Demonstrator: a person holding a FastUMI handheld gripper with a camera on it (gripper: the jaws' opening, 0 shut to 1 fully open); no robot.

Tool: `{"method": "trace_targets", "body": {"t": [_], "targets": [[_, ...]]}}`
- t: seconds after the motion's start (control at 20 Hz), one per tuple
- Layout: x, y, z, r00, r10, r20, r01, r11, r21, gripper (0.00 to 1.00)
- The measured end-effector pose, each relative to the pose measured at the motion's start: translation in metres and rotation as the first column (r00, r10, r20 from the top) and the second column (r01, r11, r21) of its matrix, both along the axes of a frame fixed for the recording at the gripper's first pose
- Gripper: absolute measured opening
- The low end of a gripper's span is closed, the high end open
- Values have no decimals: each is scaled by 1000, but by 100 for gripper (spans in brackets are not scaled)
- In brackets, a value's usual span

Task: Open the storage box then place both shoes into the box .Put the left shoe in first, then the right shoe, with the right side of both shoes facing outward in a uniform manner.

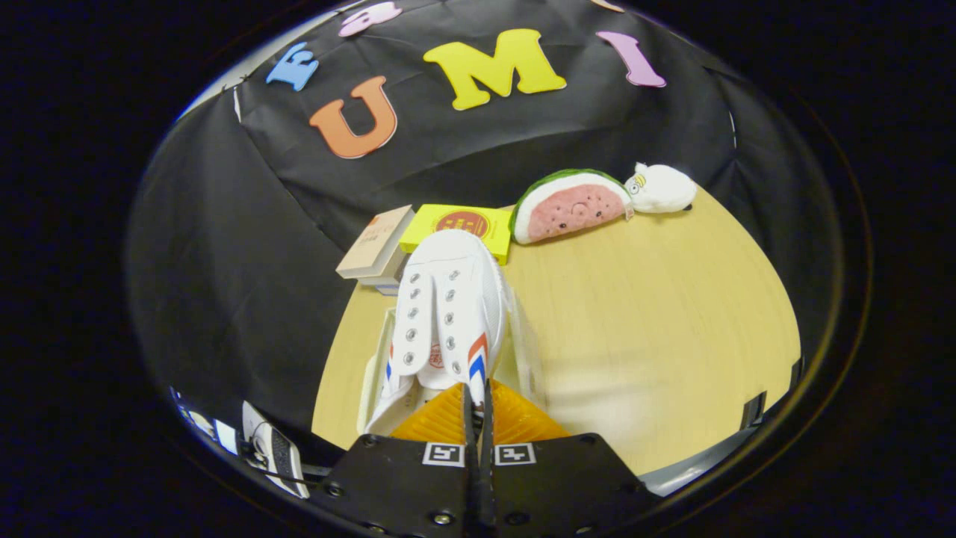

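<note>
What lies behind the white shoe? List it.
Behind the white shoe, held by the shut gripper, a yellow box and stacked books show partly; the shoe covers their near parts.

At the bottom centre of the frame the gripper (478,415) has its orange jaws nearly together, pinching the heel edge of a white shoe (448,306) with red and blue stripes. The shoe points up the frame above a clear storage box (377,366). Beyond it on the worktop (657,321) lie two books (377,243), a yellow box (459,224), a watermelon plush (571,205) and a white plush (661,188).
</note>
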State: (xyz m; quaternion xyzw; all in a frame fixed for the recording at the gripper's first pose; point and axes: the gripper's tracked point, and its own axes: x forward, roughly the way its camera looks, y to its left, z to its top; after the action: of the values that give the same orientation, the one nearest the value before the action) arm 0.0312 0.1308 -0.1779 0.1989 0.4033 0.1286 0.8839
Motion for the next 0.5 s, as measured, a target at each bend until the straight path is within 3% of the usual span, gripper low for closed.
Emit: {"method": "trace_targets", "body": {"t": [0.5], "targets": [[-1, 19, -63, 998, -67, -6, 65, 980, -187, 0]]}}
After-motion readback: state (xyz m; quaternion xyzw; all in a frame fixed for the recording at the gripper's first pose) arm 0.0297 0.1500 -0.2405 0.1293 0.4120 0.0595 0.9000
